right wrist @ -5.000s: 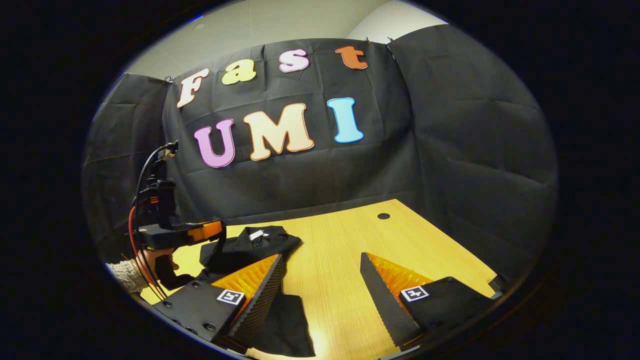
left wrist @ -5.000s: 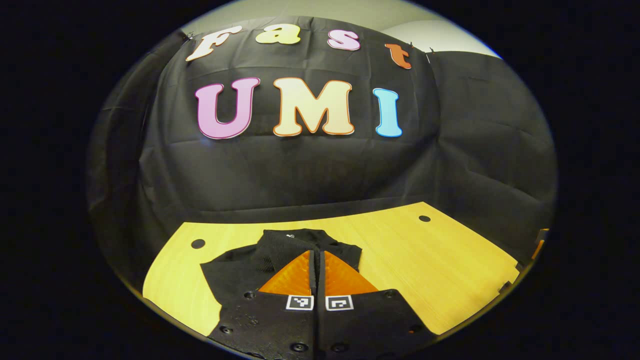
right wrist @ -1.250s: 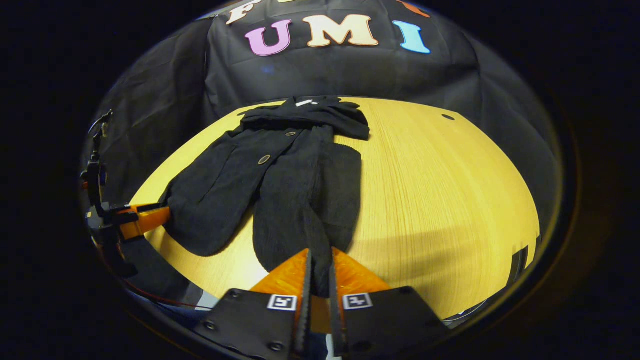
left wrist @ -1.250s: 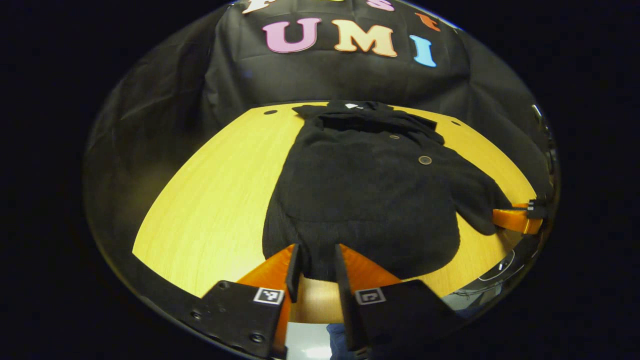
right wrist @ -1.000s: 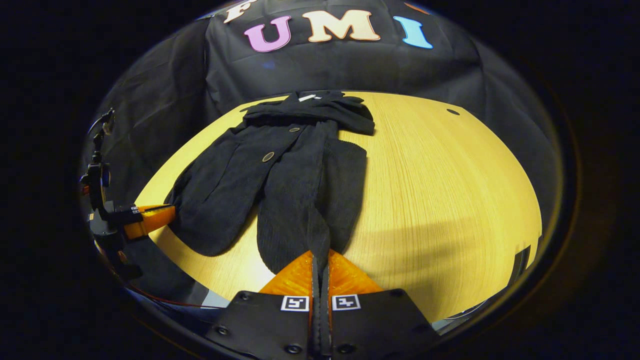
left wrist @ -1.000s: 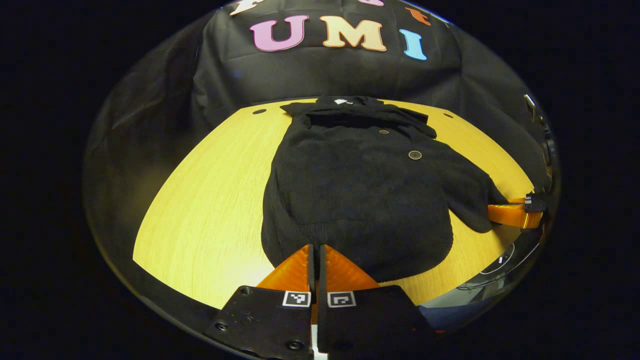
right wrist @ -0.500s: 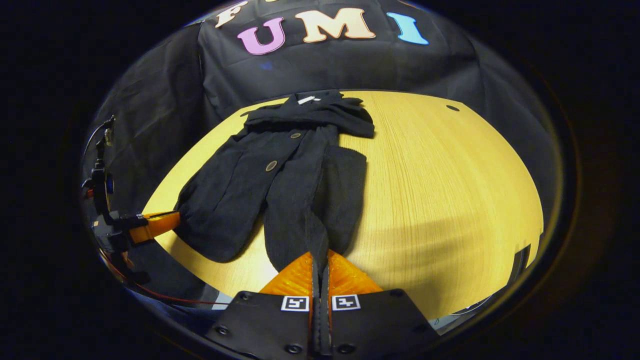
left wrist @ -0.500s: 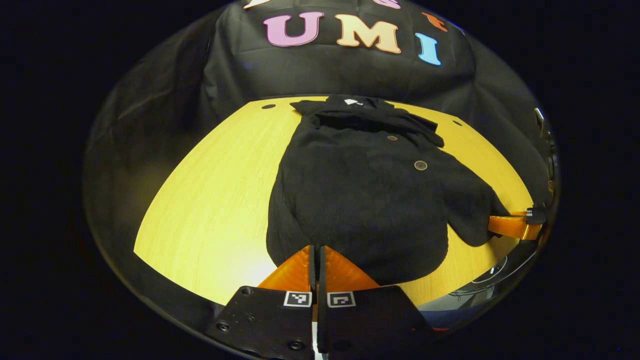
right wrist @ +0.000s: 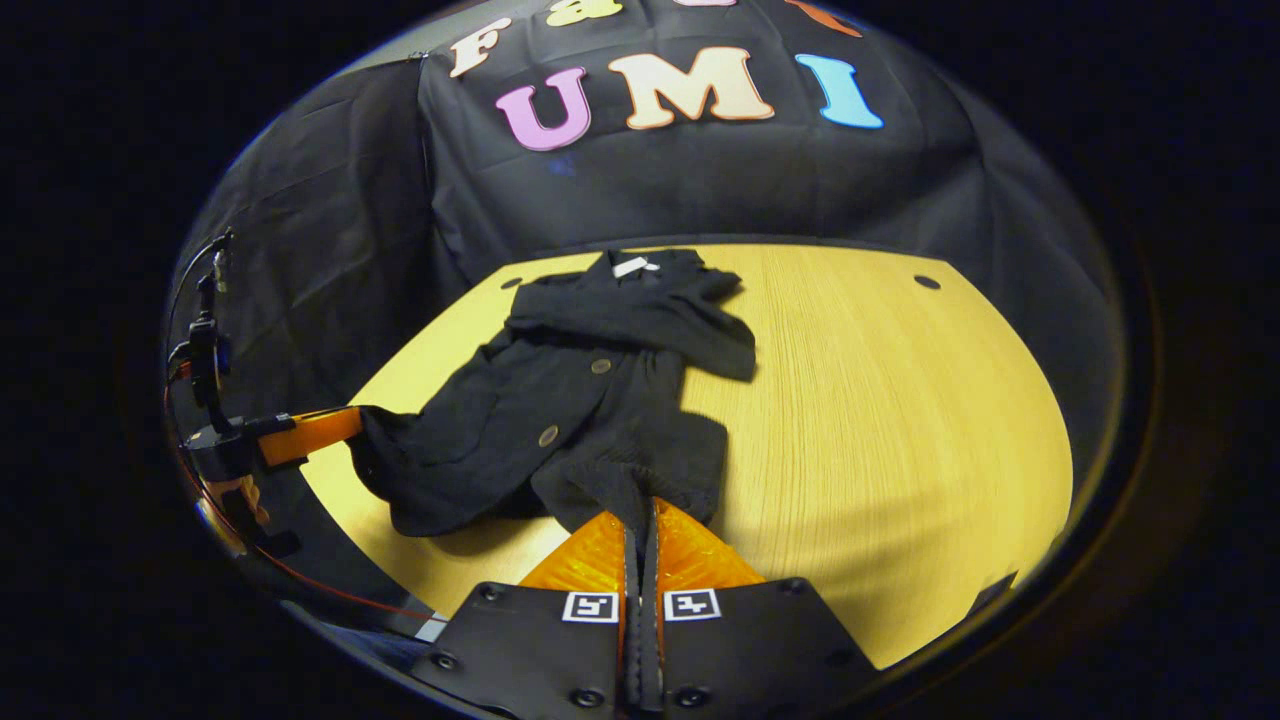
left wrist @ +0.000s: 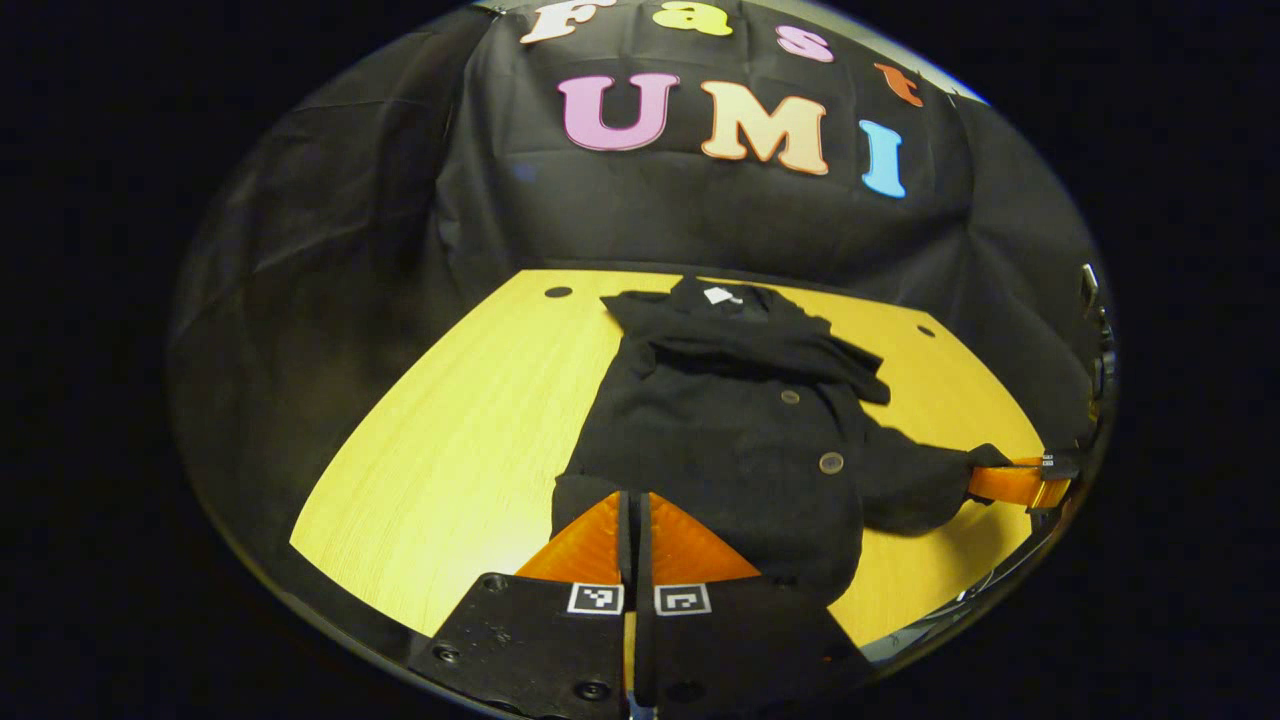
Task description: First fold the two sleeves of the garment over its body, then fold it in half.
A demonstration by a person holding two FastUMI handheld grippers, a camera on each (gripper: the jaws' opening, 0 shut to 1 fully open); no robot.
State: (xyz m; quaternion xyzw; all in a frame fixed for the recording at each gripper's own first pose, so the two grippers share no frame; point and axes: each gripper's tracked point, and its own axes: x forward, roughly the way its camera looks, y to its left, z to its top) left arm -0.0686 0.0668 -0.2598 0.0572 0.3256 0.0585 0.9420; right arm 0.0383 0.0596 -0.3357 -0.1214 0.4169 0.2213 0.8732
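The black garment lies on the tabletop, collar at the far edge. Both tongs, left and right, are clamped on its near hem, 1 corner each. Carry both corners level toward the collar, keeping the folded sleeves from slipping.

Bare table right of garment

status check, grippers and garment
Left gripper and right gripper both shut on garment hem, near edge lifted off table. Sleeves folded in. Nothing in the way.
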